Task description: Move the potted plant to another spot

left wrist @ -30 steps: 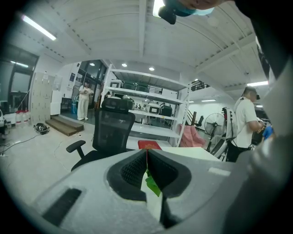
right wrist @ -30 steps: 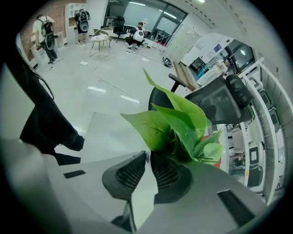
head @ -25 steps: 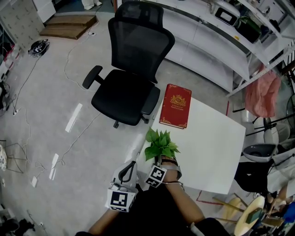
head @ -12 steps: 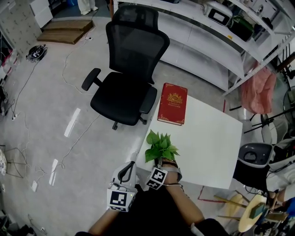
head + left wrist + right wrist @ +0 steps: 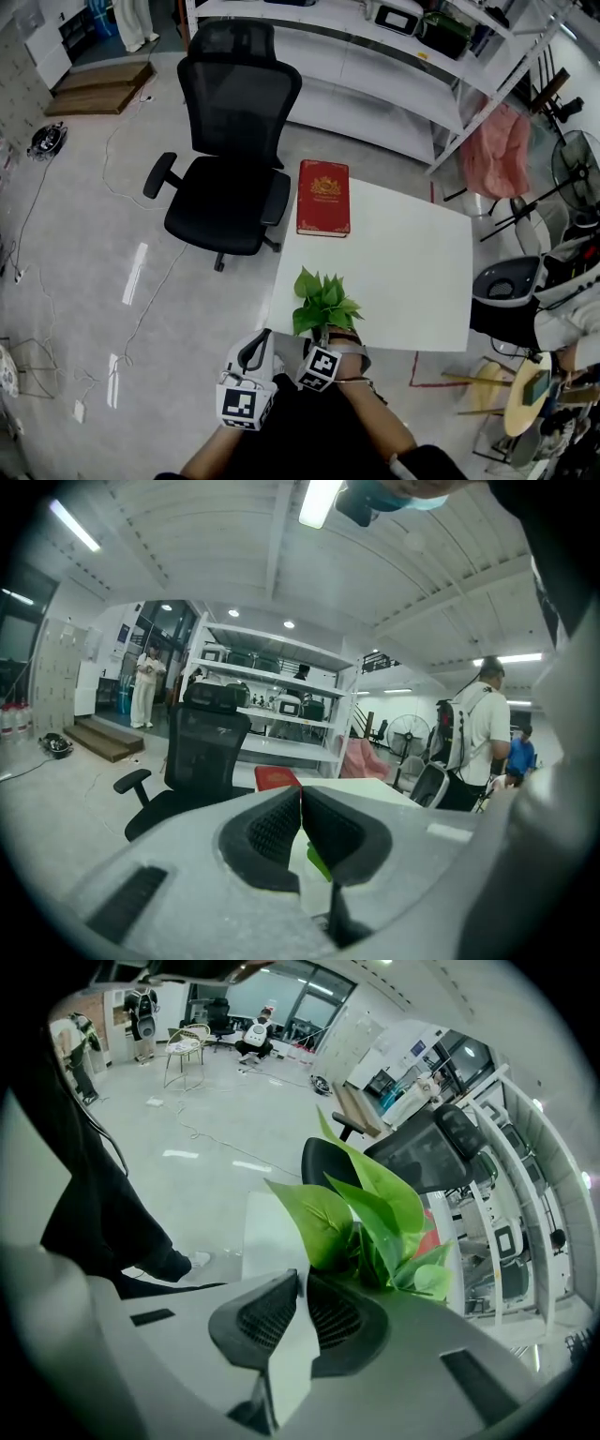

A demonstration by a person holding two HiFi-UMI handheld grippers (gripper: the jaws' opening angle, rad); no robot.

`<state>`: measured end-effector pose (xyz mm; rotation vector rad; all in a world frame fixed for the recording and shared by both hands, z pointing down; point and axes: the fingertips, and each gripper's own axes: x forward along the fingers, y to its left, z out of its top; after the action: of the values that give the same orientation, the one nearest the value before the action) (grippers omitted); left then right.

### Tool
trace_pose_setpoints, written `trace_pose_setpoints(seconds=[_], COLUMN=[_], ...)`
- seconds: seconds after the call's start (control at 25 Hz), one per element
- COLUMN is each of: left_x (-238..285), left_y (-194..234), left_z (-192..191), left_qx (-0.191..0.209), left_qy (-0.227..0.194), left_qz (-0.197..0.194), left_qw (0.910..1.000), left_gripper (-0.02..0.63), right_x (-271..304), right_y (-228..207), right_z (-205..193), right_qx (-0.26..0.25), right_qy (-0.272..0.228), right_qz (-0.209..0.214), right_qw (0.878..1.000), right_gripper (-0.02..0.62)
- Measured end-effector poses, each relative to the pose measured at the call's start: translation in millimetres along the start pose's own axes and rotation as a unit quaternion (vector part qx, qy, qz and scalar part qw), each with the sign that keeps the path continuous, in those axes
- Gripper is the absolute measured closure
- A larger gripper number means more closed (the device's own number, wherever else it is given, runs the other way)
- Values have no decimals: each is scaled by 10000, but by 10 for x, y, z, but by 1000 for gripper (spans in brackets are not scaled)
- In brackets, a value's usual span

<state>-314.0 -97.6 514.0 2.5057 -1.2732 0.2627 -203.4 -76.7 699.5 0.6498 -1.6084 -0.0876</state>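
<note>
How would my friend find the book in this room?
Find the white table beside the black office chair. The book lies flat on its far corner by the chair. It is red with gold decoration, unlike the leafy green plant.

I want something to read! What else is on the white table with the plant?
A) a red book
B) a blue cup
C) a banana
A: a red book lies flat at the far corner of the white table, apart from the potted plant at the near edge.
</note>
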Motion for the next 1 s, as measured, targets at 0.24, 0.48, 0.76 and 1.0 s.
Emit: trace_pose_setpoints(seconds=[0.24,0.48,0.76,1.0], left_x=[73,296,575,792], left_y=[-254,-595,-1163,-1644], left_z=[41,91,87,112], left_qx=[136,352,277,348], left_qy=[-113,-113,20,60], left_qz=[-437,-757,-964,-1124], left_qw=[9989,9964,9950,9930], left_gripper=[587,587,588,587], right_x=[-270,-328,-480,-585], right_y=[45,83,-52,-156], right_z=[-239,-622,-1122,-1581], right_qx=[286,519,704,825], right_qy=[100,199,207,190], right_qz=[-157,-293,-342,-371], right_qw=[9994,9980,9967,9957], right_gripper=[574,574,574,574])
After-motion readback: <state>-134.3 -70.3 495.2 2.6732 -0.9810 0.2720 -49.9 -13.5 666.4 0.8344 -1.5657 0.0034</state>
